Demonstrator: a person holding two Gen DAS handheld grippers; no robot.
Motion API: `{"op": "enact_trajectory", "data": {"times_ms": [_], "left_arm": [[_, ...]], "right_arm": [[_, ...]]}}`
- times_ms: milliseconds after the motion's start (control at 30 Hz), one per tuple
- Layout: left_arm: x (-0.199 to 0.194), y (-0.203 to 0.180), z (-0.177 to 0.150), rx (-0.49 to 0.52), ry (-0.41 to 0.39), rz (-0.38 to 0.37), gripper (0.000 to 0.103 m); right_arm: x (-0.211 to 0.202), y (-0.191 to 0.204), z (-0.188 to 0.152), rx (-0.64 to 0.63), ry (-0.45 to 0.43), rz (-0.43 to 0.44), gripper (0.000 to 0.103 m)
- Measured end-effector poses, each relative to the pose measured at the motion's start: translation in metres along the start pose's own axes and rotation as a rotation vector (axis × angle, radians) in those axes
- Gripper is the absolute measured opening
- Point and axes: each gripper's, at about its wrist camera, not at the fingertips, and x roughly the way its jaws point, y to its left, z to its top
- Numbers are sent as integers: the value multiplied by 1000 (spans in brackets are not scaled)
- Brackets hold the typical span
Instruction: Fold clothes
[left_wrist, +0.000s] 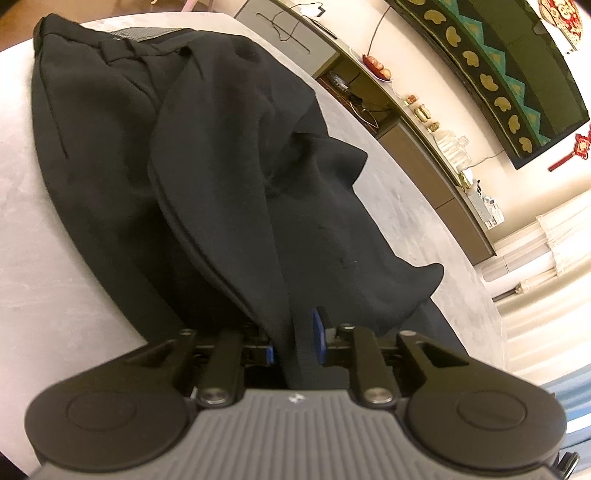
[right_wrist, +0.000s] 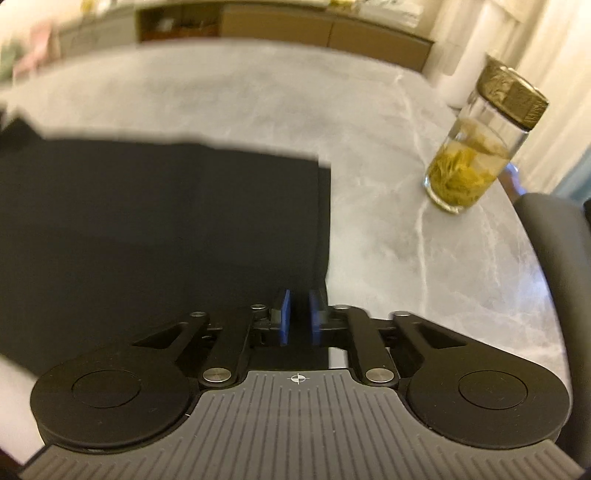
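A pair of black trousers (left_wrist: 207, 155) lies on the grey marble table (left_wrist: 33, 236), waistband at the far end, one leg folded back over the other. My left gripper (left_wrist: 297, 343) is shut on a fold of the trouser fabric, which hangs up between the blue pads (left_wrist: 318, 332). In the right wrist view the trouser leg (right_wrist: 159, 229) lies flat, its hem edge running down the middle of the frame. My right gripper (right_wrist: 298, 317) sits low at that hem corner, jaws nearly shut with a narrow gap; whether cloth is between the pads is unclear.
A glass jar (right_wrist: 476, 147) with yellow-green contents and a brass lid stands on the table to the right of the hem. A dark chair back (right_wrist: 561, 258) is at the table's right edge. A long sideboard (left_wrist: 424, 147) runs along the far wall.
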Motion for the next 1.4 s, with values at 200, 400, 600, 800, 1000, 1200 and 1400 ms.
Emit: {"op": "enact_trajectory", "data": {"times_ms": [200, 400, 600, 800, 1000, 1200, 1400], "left_arm": [[-8, 21, 11, -74, -8, -8, 28], [-14, 54, 50, -236, -35, -22, 44], [-1, 95, 76, -447, -37, -51, 45], [-1, 75, 87, -328, -93, -275, 2], [-20, 53, 80, -180, -221, -251, 2], [33, 83, 93, -385, -69, -204, 29], [31, 93, 140, -324, -215, -191, 3]], "right_arm": [[13, 16, -3, -148, 84, -31, 11], [5, 43, 4, -337, 110, -159, 13], [-30, 113, 22, -345, -92, 35, 40], [-25, 180, 24, -290, -137, 338, 41], [-28, 280, 31, -310, -149, 566, 41], [1, 383, 38, -490, -94, 525, 40], [6, 385, 30, -509, -113, 495, 42]]}}
